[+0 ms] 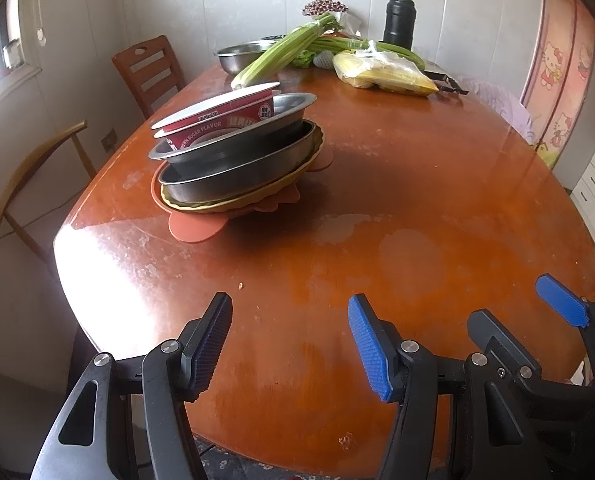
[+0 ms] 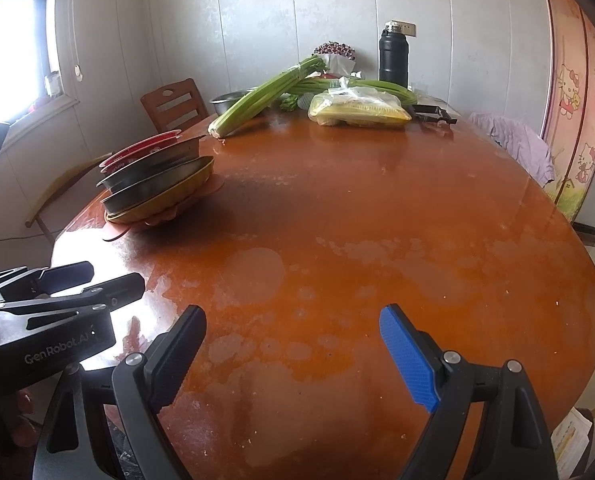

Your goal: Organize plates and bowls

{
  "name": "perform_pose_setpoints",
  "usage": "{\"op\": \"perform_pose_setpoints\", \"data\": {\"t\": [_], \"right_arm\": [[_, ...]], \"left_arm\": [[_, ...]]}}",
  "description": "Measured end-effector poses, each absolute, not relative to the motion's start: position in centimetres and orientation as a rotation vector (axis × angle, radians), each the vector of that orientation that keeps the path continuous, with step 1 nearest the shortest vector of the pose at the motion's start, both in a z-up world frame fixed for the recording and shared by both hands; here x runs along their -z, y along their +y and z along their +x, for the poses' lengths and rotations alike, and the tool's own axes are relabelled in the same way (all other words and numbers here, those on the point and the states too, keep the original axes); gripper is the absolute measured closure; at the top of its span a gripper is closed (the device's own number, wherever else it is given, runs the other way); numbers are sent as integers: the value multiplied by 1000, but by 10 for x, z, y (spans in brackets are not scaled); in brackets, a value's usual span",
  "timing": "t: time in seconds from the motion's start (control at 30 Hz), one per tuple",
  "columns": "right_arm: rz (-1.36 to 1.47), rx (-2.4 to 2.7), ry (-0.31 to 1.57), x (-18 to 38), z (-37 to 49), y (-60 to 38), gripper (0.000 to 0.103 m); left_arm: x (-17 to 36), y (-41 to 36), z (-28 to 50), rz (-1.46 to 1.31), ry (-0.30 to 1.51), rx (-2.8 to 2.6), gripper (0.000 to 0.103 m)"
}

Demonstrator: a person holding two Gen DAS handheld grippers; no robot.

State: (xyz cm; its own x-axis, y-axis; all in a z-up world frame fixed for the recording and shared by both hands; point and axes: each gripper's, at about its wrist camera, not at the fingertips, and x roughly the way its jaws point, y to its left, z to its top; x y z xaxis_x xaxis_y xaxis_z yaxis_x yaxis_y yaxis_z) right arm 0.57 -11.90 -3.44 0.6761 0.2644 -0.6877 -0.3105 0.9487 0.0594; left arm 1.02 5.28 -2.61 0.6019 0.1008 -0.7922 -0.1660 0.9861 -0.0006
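Left claw [image 1: 289,344] and right claw [image 2: 293,356]: black plastic arms, silver pivot screws, each with 1 ribbed black pad and 1 blue pad; white "GenRobot.AI" lettering.

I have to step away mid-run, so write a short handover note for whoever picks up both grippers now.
Left gripper: open, empty, over the near table edge.
Right gripper: open wider, empty, beside it.
Dishes: one stack at the table's left side on an orange mat: yellow plate at the bottom, two metal pans above, red instant-noodle bowl tilted on top.
A metal bowl sits apart at the far end under the celery.
Done: stacking looks mostly finished.
Left: perhaps straighten the top bowl and add the far one.
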Motion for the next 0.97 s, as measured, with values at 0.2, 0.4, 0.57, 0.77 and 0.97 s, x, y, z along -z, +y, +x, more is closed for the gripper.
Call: {"op": "perform_pose_setpoints", "data": {"t": [0.2, 0.4, 0.57, 0.77, 0.97], "right_arm": [[-66, -320, 760, 33, 5, -119, 15], [-67, -317, 762, 33, 5, -118, 15], [-69, -318, 760, 32, 6, -119, 15], [-70, -314, 764, 33, 7, -119, 15], [-54, -307, 755, 29, 16, -127, 15]], "left_arm": [[26, 52, 10, -75, 912, -154, 41], [26, 50, 10, -75, 914, -148, 41], [25, 50, 10, -69, 910, -150, 41], [19, 58, 10, -75, 888, -167, 41], [-25, 119, 19, -102, 778, -222, 36]]}}
